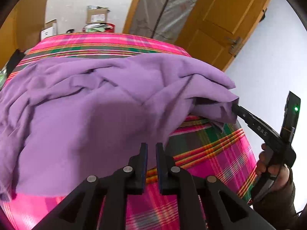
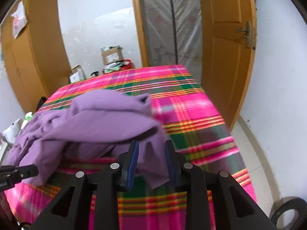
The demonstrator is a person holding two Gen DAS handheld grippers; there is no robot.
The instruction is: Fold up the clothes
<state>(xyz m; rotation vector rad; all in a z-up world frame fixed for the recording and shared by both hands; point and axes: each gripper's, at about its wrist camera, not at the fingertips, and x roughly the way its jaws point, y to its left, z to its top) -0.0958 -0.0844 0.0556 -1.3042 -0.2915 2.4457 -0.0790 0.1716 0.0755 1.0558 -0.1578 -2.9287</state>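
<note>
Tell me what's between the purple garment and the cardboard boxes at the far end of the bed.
Only bare plaid bedspread lies between the purple garment and the cardboard boxes. The right wrist view shows it best.

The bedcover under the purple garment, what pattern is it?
The bedcover is pink plaid with green, orange and yellow stripes; clearest in the right wrist view.

Plain lilac garment (image 1: 92,103), bed cover (image 2: 191,105) checked in pink, green and orange, door (image 2: 226,44) painted ochre, walls (image 2: 284,95) white
</note>
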